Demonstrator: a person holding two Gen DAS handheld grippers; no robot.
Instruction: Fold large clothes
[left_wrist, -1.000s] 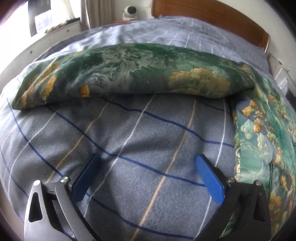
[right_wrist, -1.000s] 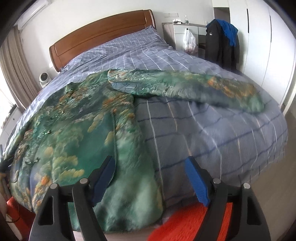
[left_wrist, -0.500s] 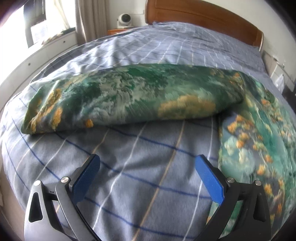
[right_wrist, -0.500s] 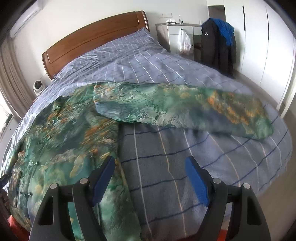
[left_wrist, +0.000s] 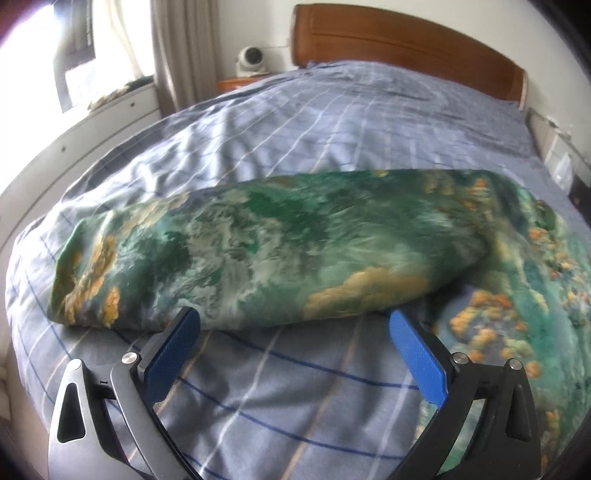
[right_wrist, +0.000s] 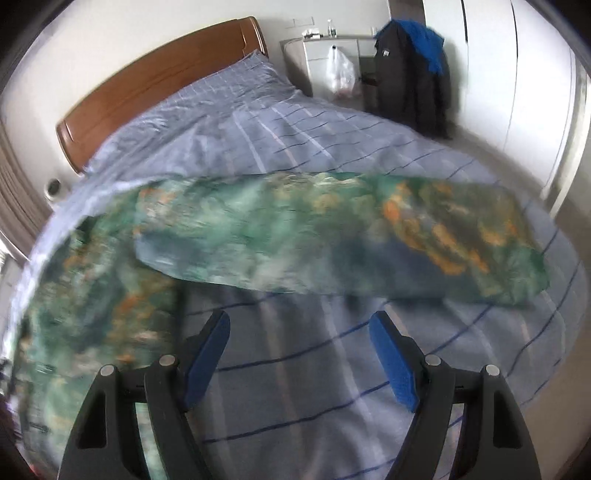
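Sleeves: 1 ahead of each gripper, long axis across your jaws; left gripper (left_wrist: 291, 325) nearer left sleeve (left_wrist: 258, 251); right gripper (right_wrist: 299, 328), right sleeve (right_wrist: 332, 236); both jaws wide, empty

Home bedroom: it had a bed with wooden headboard (left_wrist: 406, 40), checked duvet (left_wrist: 332, 122), curtain (left_wrist: 177, 51), wardrobe doors (right_wrist: 517, 74), coat (right_wrist: 410, 74) hung nearby.

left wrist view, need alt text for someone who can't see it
A green and orange patterned garment sleeve lies stretched across a bed covered in a grey-blue checked duvet. The open left gripper sits just short of the sleeve's near edge, blue fingers apart and holding nothing. A wooden headboard stands behind.
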